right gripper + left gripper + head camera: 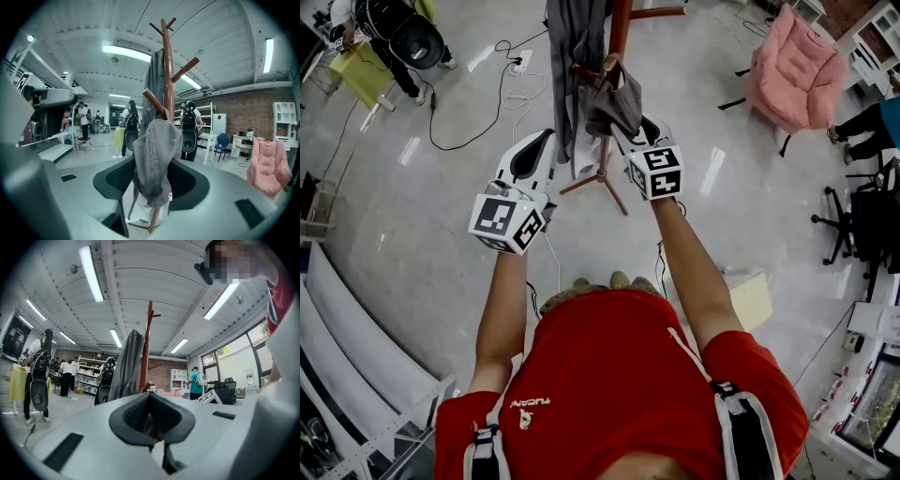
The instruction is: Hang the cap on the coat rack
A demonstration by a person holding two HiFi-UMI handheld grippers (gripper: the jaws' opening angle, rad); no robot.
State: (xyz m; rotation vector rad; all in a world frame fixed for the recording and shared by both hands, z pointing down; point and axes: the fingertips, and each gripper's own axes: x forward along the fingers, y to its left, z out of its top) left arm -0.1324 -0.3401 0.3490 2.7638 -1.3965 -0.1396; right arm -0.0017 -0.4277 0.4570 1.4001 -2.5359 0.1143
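Observation:
A grey cap (pixel 614 108) (pixel 154 159) hangs from a low peg (pixel 153 103) of the wooden coat rack (pixel 621 28) (pixel 167 70) (pixel 146 352). My right gripper (pixel 633 127) (pixel 154 165) is open, one jaw on each side of the hanging cap, and the pads (pixel 115 178) stand apart from the cloth. A grey jacket (pixel 572 56) (pixel 127 366) hangs higher on the same rack. My left gripper (pixel 546 138) (pixel 150 397) is shut with nothing in it, held left of the rack and short of it.
The rack's feet (pixel 600 183) spread on the floor below my grippers. A pink armchair (pixel 797 70) (pixel 267 166) stands to the right, office chairs (pixel 862 220) further right. Cables (pixel 502 94) lie on the floor to the left. People (pixel 40 376) stand in the background.

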